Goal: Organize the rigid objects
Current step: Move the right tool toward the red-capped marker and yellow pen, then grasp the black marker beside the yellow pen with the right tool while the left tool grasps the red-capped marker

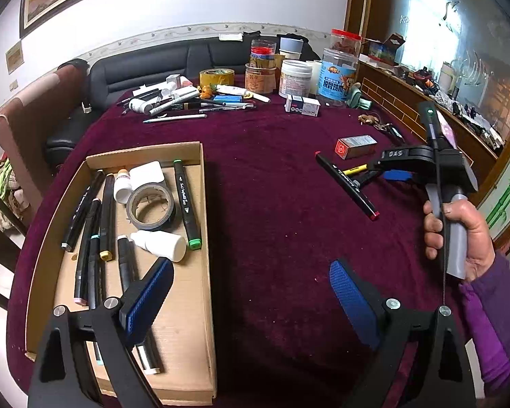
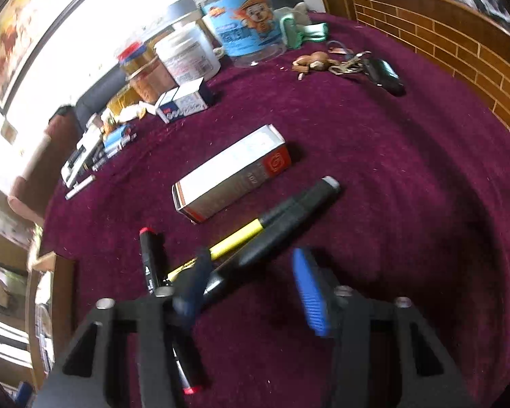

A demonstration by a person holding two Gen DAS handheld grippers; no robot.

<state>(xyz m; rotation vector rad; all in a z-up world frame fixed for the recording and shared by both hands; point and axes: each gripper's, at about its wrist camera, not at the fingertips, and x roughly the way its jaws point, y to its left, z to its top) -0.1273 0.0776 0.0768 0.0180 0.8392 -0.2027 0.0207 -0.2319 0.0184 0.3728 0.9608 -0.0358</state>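
Observation:
A cardboard box at the left holds several black markers, a grey tape roll and white bottles. My left gripper is open and holds nothing; its left finger hangs over the box and its right finger over the cloth. Further right, a hand holds my right gripper low over a red-capped black marker and a yellow-and-black pen. In the right wrist view the right gripper is open. Its left finger covers the near ends of the yellow pen and a black pen. The red-capped marker runs beneath that finger.
A red-and-silver carton lies just beyond the pens. Jars, tubs, tape, small cartons and more pens crowd the table's far edge. Keys lie far right. A maroon cloth covers the table; a wooden partition stands at the right.

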